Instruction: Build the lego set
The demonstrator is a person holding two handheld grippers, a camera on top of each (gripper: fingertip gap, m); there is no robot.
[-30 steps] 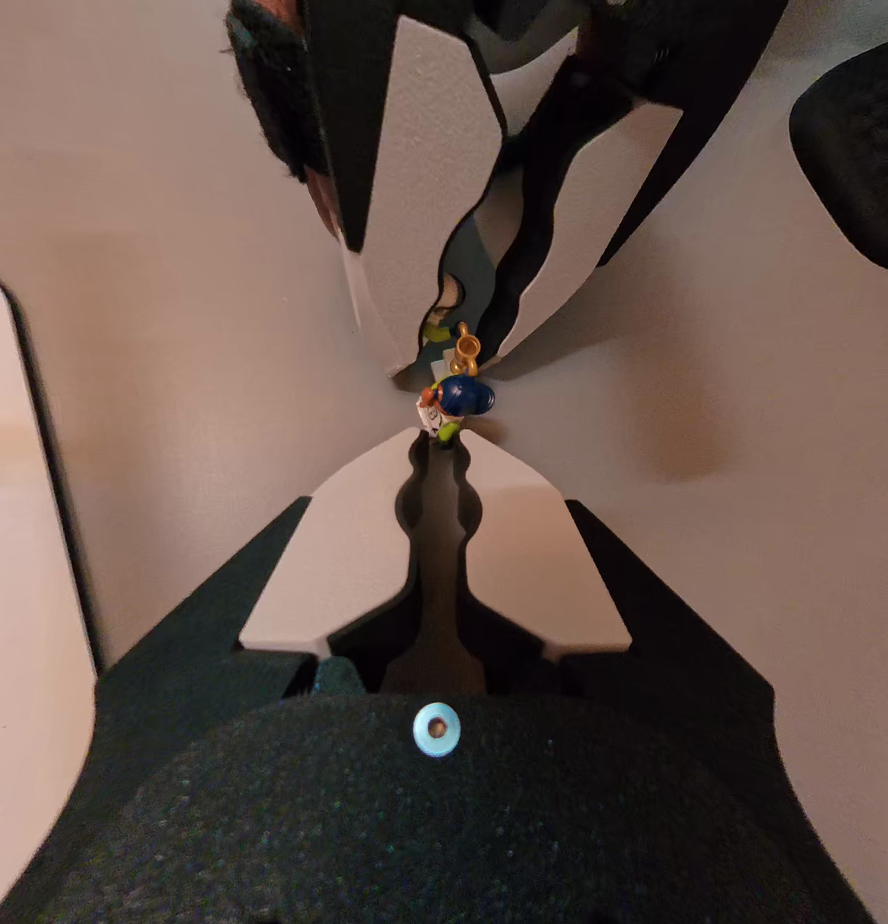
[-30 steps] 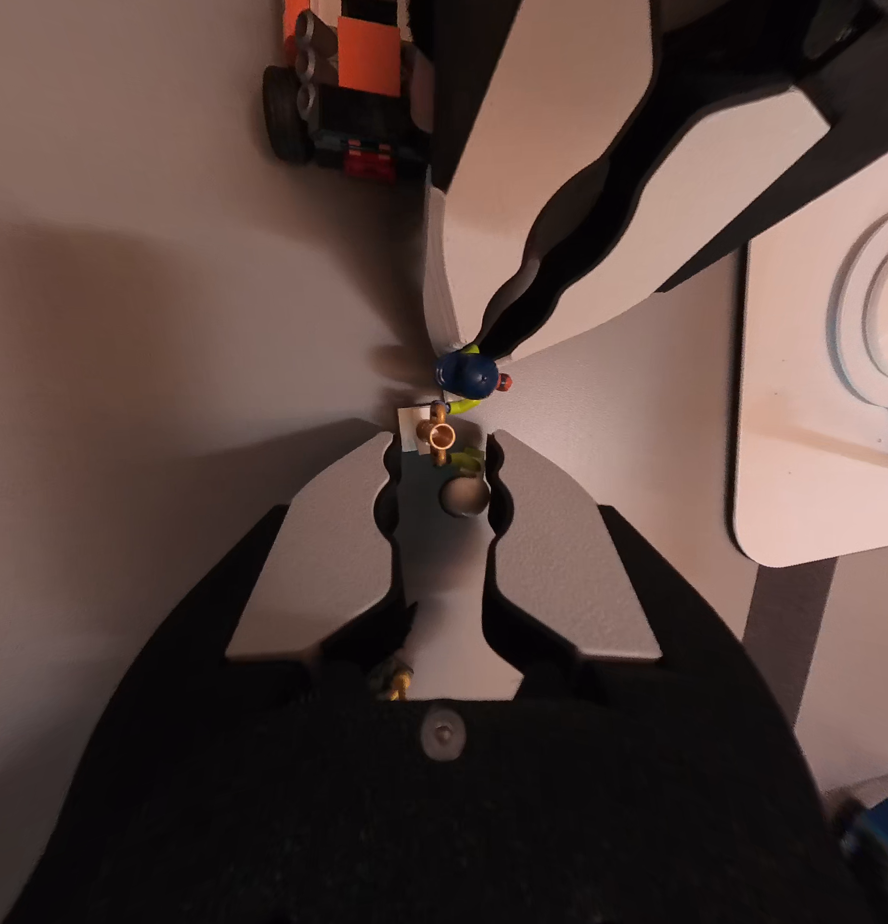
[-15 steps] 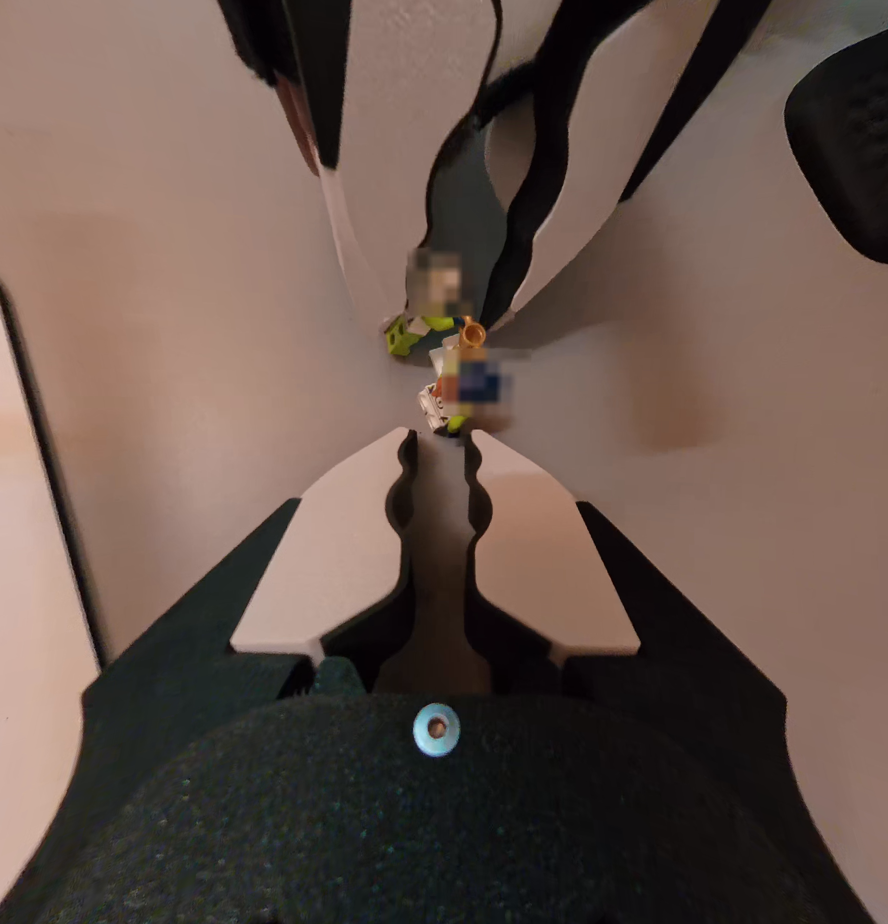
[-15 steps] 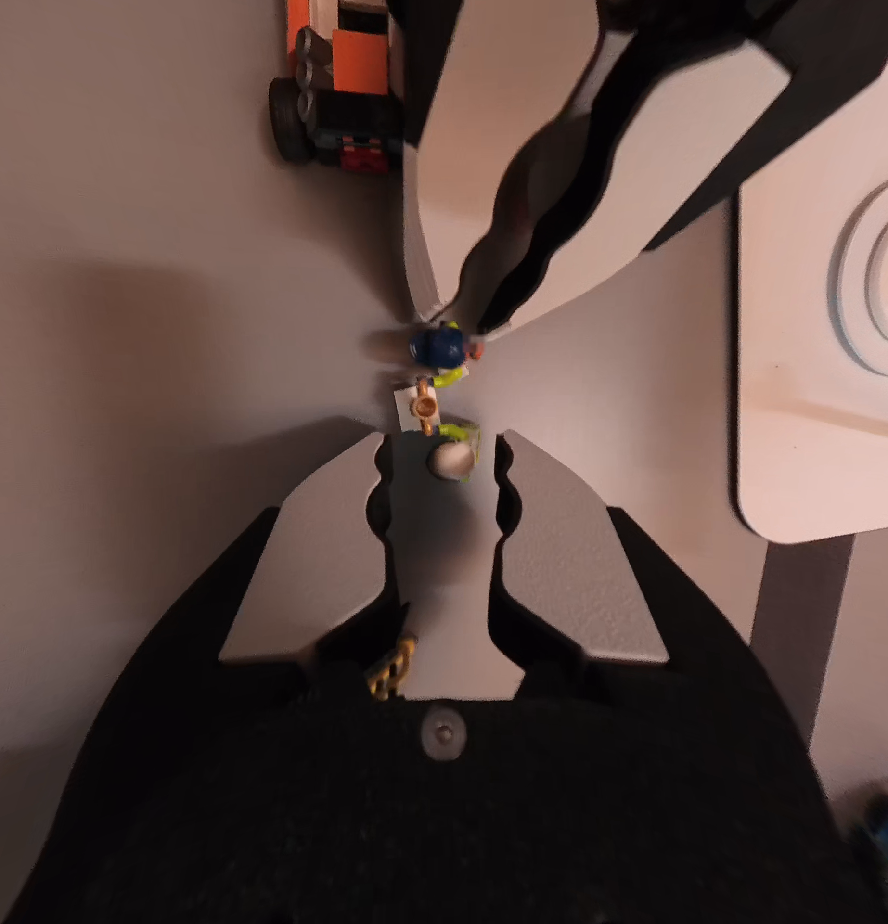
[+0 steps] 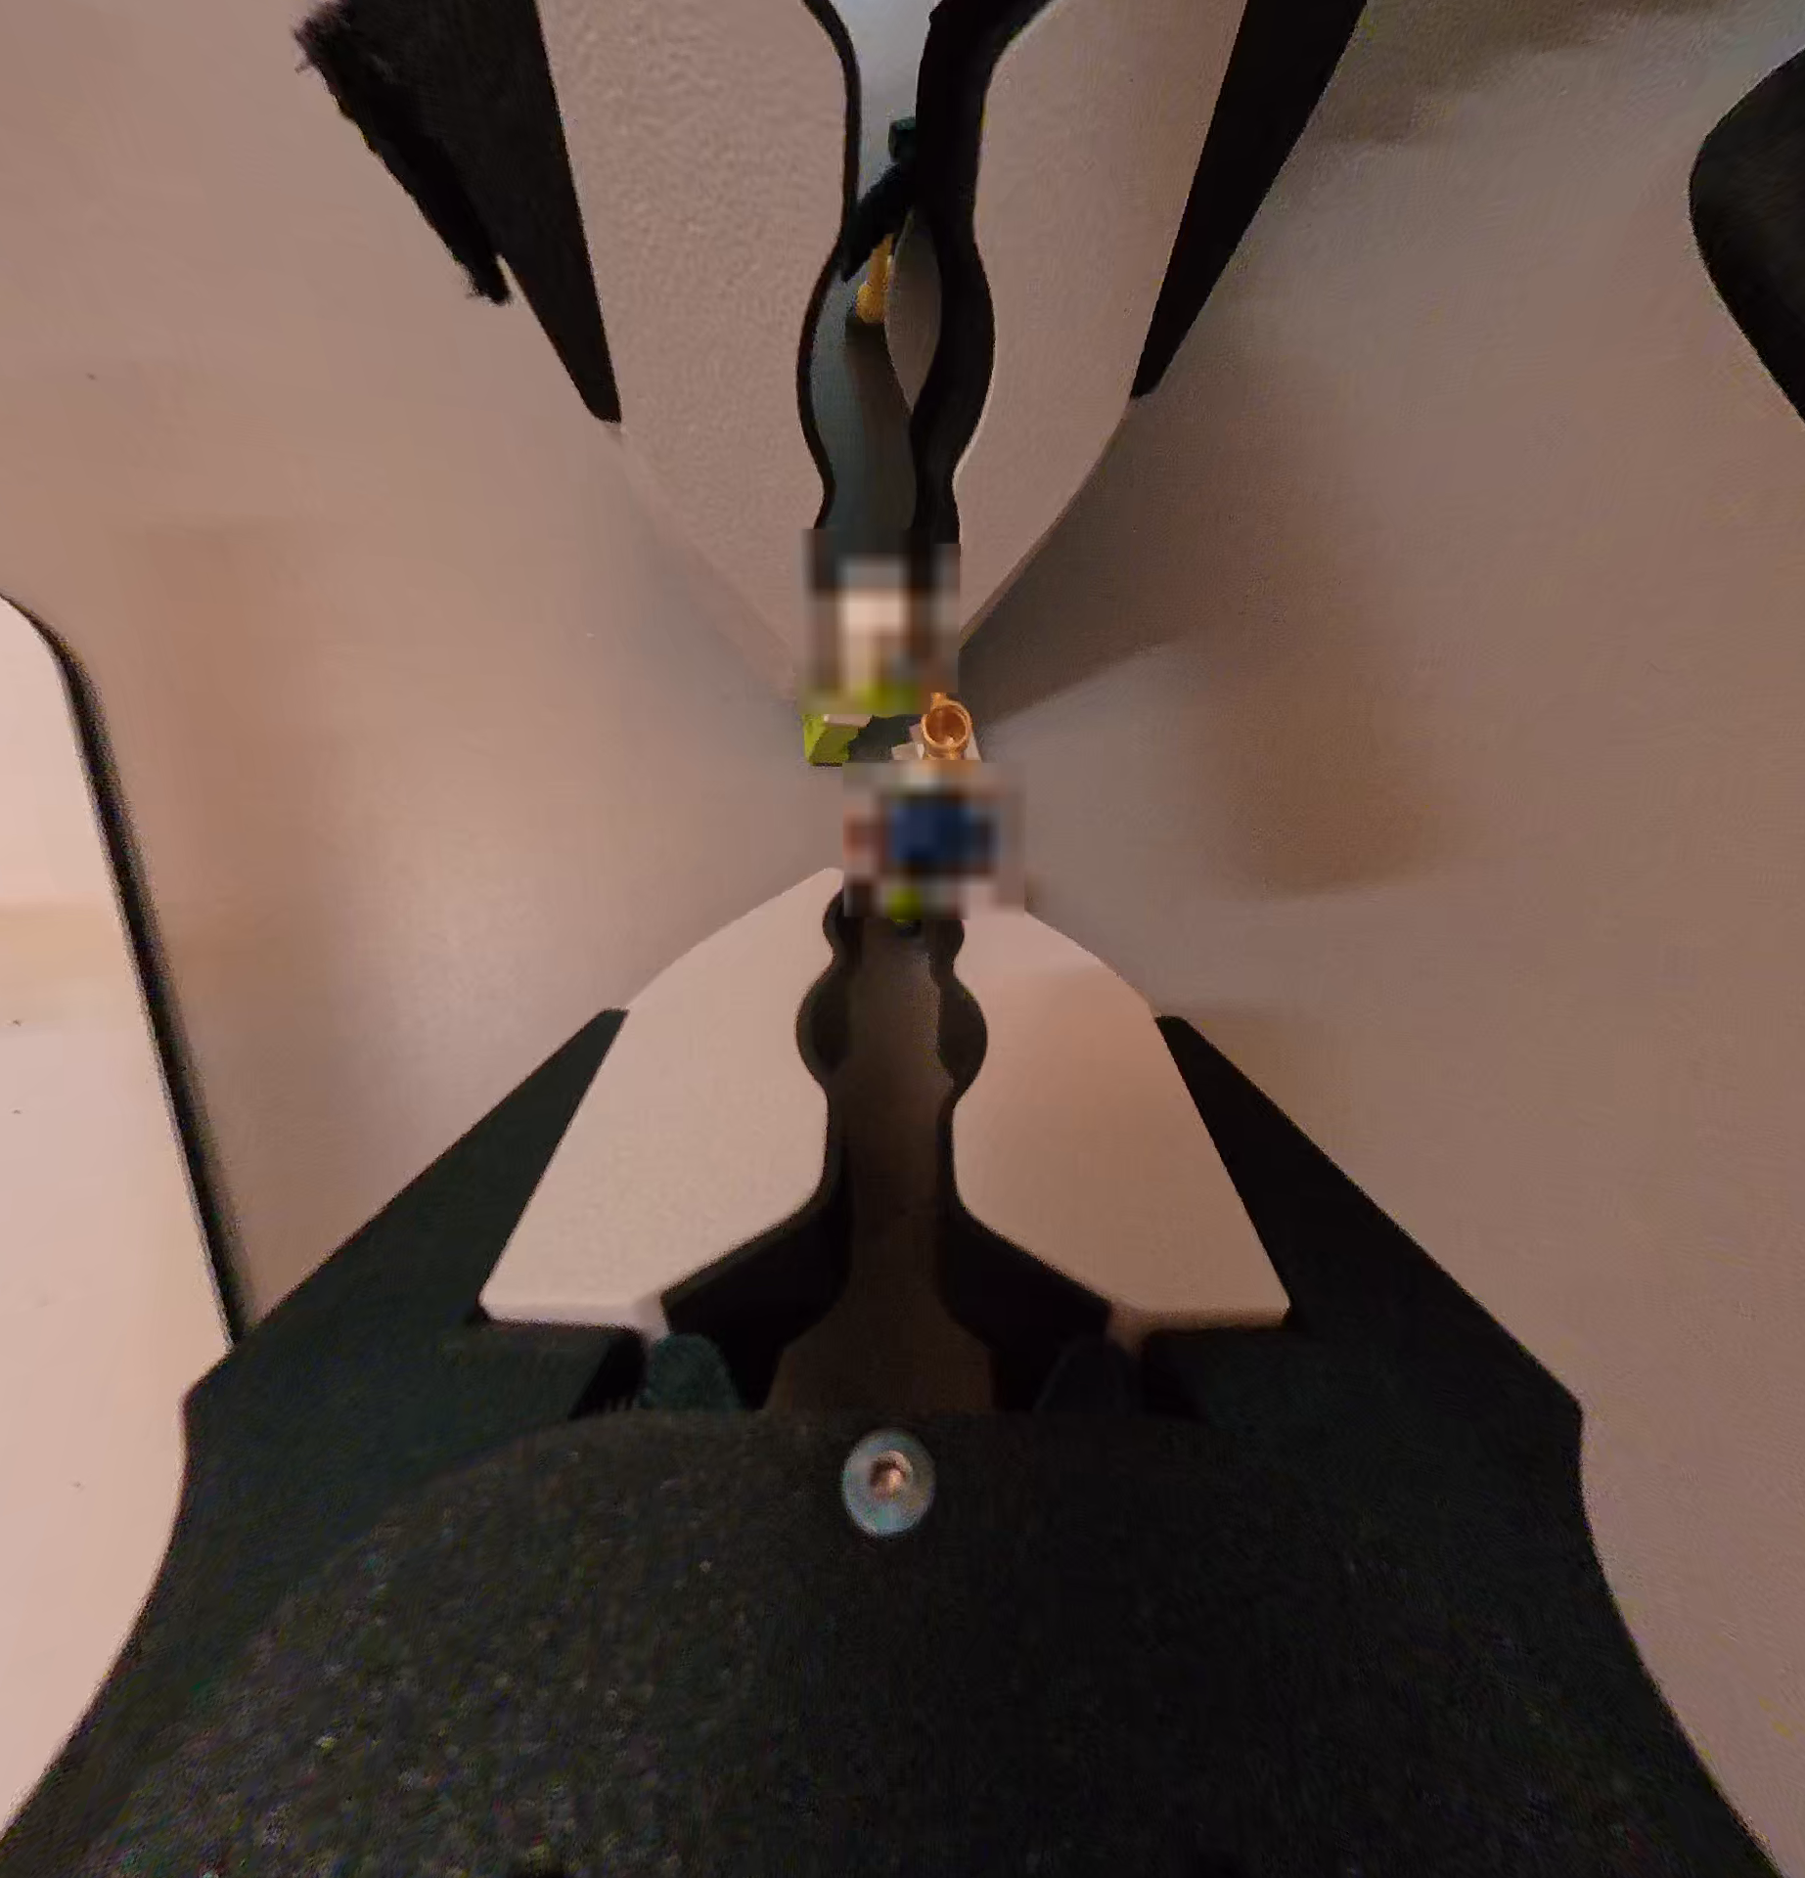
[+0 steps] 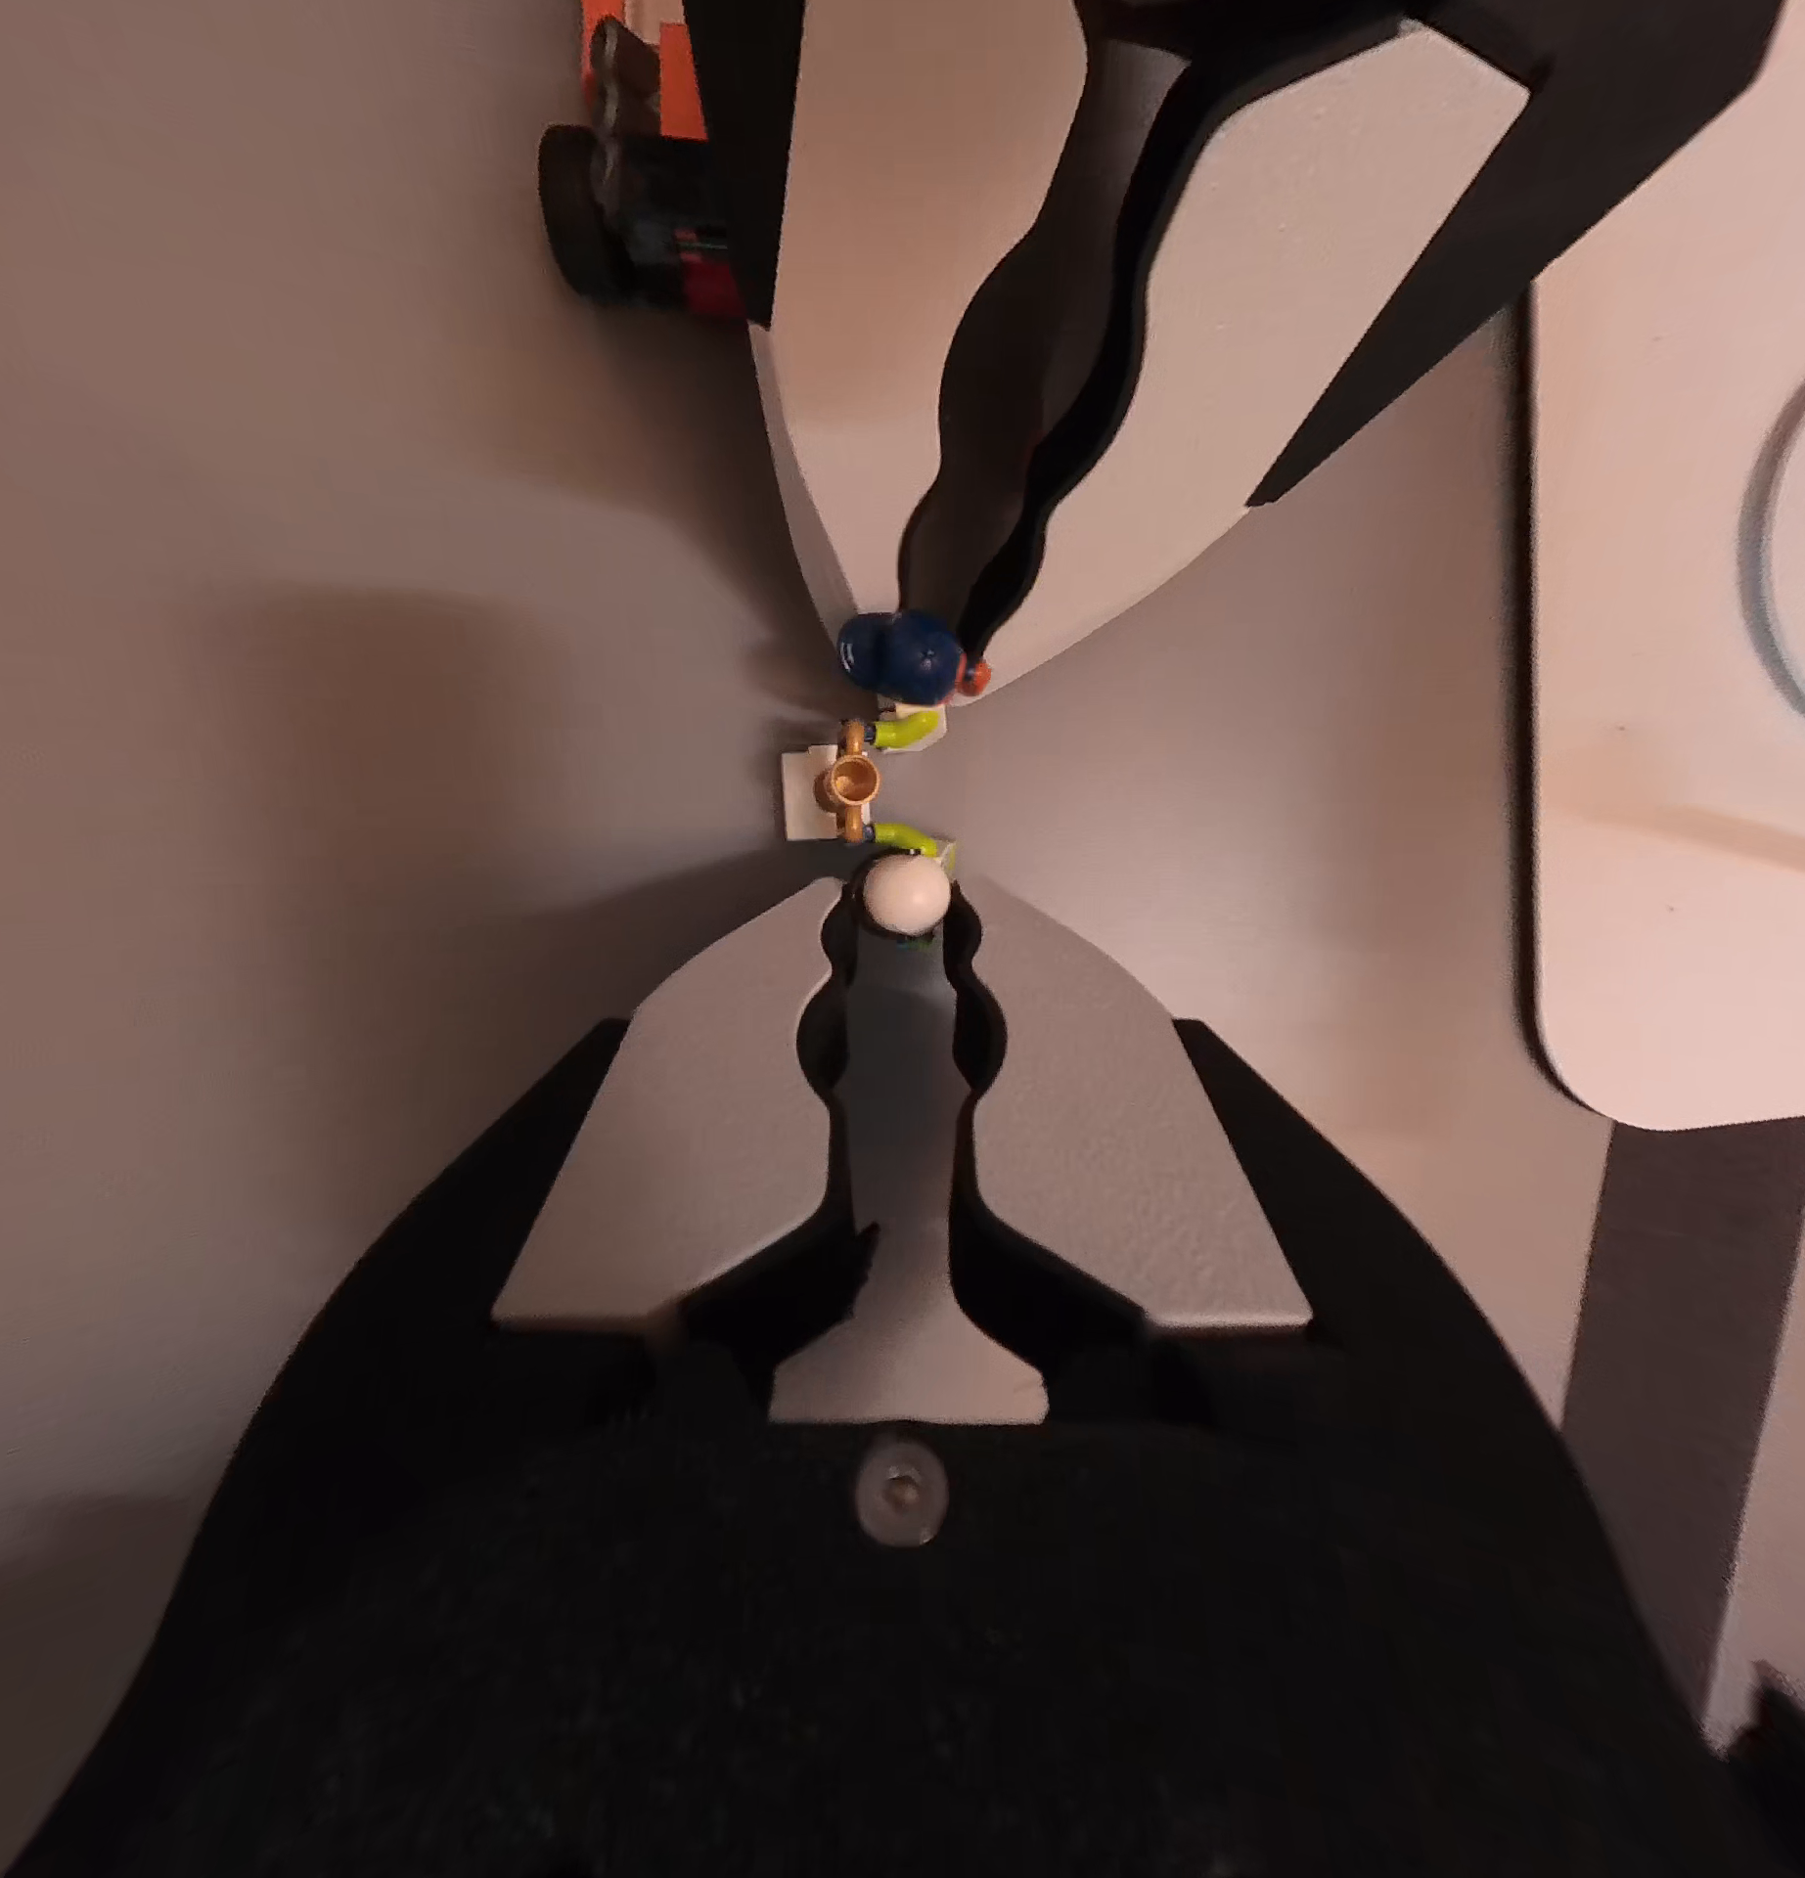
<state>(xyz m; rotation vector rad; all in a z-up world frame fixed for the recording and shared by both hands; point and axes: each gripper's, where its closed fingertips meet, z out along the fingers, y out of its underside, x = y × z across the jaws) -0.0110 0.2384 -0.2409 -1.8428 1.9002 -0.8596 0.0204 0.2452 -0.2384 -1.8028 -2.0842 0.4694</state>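
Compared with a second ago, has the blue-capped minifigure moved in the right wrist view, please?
Yes. The blue-capped minifigure, in the left gripper, has shifted away from the camera, towards the orange vehicle, which barely changed place in the view.

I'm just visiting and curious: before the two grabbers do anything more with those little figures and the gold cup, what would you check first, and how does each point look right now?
1. Left gripper shut on blue-capped figure: ok.
2. Right gripper shut on white-headed figure: ok.
3. Gold cup between both figures' green arms: ok.
4. Cup handles seated in their hands: cannot tell.
5. Orange vehicle apart from both grippers' tips: ok.
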